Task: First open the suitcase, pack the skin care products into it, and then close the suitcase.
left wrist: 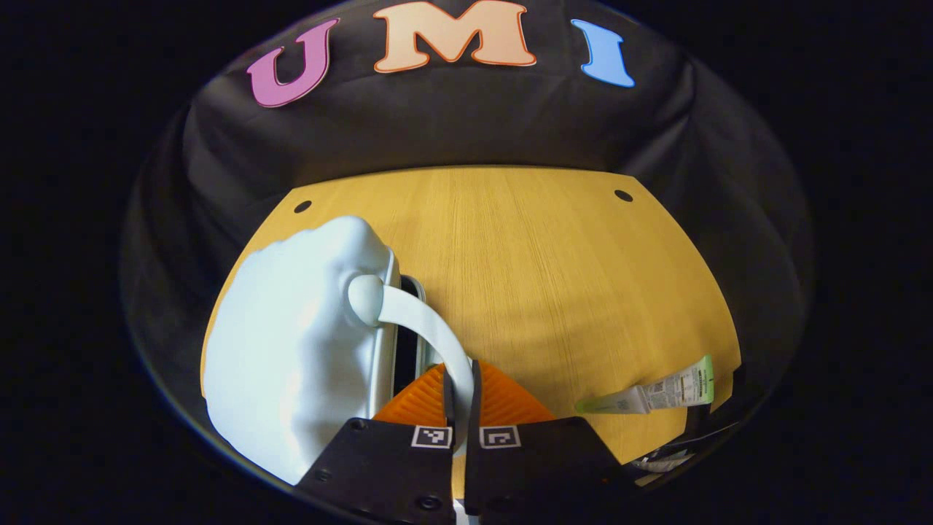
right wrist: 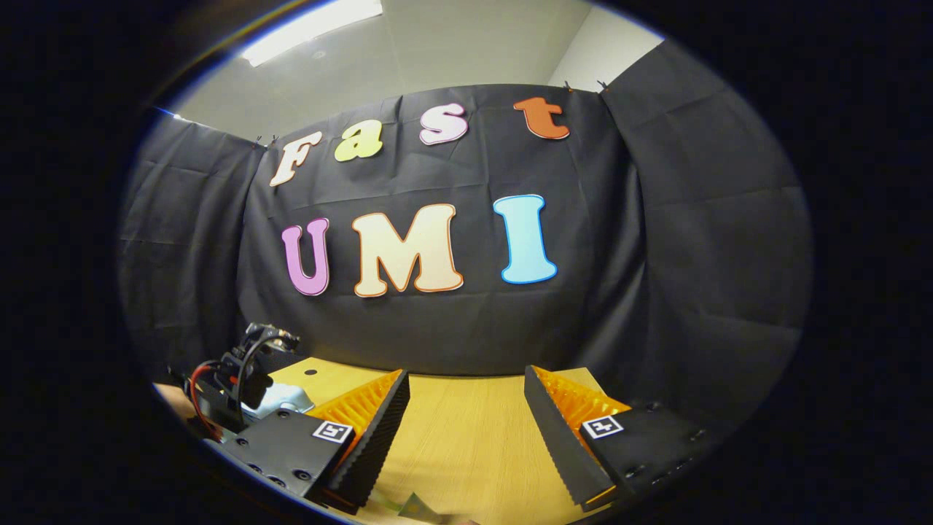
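A wooden table [left wrist: 554,277] with fine straight grain runs under both views, its top a warm yellow-brown, with two small dark round holes near its far corners. Creased black cloth hangs behind and to both sides of it as the booth's wall; in the right gripper view a pale ceiling with a long lit lamp [right wrist: 313,29] shows above the cloth.

In the left gripper view, a pale blue-white suitcase [left wrist: 291,350] stands on the left part of the table, its shell smooth, hard-looking and rounded at the corners. It is slightly open: a dark gap runs down between its two halves. A flat white handle strap [left wrist: 430,324] curves from a round boss on the shell down to the left gripper [left wrist: 461,397], whose two ribbed, wedge-shaped fingers are pressed together on the strap with almost no gap between them. To the right, well apart from the suitcase, a skin care tube [left wrist: 656,394] lies flat near the table's near right edge, pale with a green crimped end and a printed label.

In the right gripper view, the other gripper's dark body with red and black cables sits at far left beside a bit of the pale suitcase [right wrist: 288,399]. The right gripper [right wrist: 466,430] hangs above the table with its toothed fingers spread wide apart, touching and holding nothing.
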Tool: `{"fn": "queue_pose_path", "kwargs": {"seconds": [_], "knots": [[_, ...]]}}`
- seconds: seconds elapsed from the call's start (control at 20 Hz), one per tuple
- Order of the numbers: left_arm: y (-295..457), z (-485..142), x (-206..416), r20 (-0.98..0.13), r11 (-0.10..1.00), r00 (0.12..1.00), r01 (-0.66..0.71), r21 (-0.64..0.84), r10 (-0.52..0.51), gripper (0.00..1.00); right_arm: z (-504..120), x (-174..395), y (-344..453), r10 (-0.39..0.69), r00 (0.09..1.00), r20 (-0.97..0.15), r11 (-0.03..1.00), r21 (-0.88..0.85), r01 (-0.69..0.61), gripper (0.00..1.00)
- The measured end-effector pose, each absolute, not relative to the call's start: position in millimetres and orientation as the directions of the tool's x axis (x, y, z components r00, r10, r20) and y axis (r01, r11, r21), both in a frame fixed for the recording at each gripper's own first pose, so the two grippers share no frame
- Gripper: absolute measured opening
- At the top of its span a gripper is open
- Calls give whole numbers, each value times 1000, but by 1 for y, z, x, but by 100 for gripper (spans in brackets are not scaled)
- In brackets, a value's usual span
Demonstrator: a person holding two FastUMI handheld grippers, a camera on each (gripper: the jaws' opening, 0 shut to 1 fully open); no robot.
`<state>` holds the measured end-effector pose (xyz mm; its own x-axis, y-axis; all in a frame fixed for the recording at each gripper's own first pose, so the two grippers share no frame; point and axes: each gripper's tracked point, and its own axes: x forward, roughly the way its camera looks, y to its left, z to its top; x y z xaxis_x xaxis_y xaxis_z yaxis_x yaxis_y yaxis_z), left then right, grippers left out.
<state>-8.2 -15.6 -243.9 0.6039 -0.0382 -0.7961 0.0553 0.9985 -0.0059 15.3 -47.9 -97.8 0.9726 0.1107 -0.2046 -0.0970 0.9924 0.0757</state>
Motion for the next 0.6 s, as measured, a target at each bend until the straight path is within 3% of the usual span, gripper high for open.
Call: {"fn": "queue_pose_path", "kwargs": {"seconds": [0.6], "knots": [[49, -137, -2, -665, 985, 733, 40, -168, -143, 0, -79, 9, 15, 74, 983, -168, 995, 77, -62, 98]]}}
